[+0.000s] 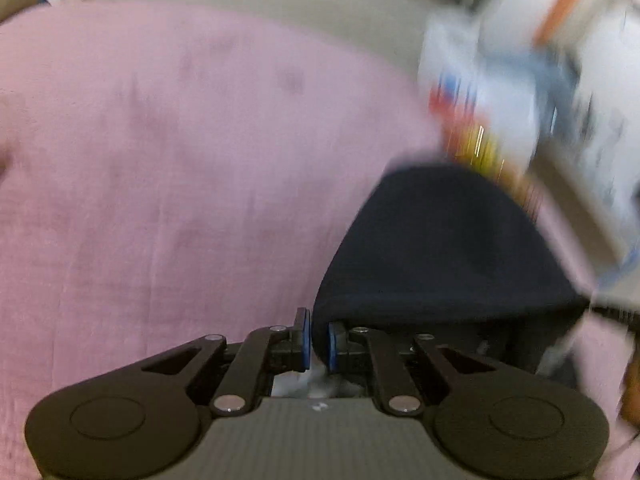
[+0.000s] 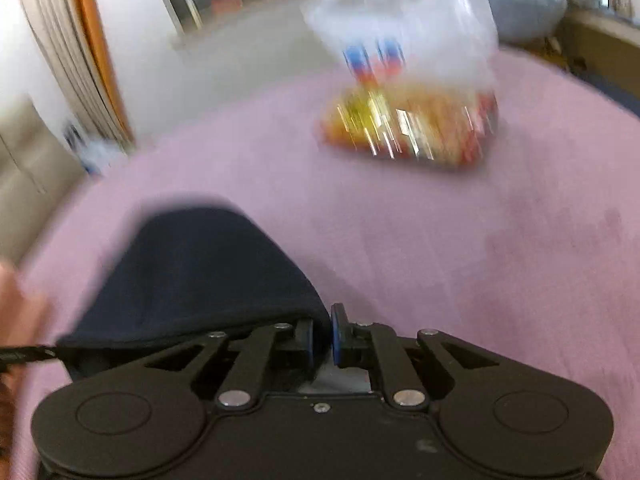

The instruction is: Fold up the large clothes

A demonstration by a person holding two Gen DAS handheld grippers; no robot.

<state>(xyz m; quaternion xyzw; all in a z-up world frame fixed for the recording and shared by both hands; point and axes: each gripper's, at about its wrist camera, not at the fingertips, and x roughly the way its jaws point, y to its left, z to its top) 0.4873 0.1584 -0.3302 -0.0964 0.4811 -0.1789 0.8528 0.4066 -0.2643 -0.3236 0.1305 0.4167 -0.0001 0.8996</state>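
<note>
Pink bedding [image 1: 160, 200] covers the bed under both grippers and fills most of either wrist view, blurred by motion. Nearest the left gripper [image 1: 318, 342], a navy garment [image 1: 440, 248] has its edge running down between the blue pads [image 1: 306, 338]; the jaws stand narrow, and the cloth appears pinched there, though the blur keeps the contact from being sure. From that pinch the garment spreads forward and to the right of this gripper, a dark rounded fold lying on the bedding with its long axis running away from the fingers.

In the right wrist view the right gripper [image 2: 322, 338] likewise has narrow jaws, with the garment's [image 2: 200, 272] hem tucked between its pads [image 2: 336, 334]; the cloth fans forward and left of this gripper. At the left edge a hand [image 2: 18, 304] shows, blurred.

Farther ahead of the right gripper, well apart from the garment, a clear plastic bag [image 2: 412, 92] with bright yellow, red and blue packaging sits on the bedding. Beyond it lie pale floor, a wall with an orange-edged curtain [image 2: 96, 48], and a grey-blue bundle [image 2: 528, 0] at the far right.
</note>
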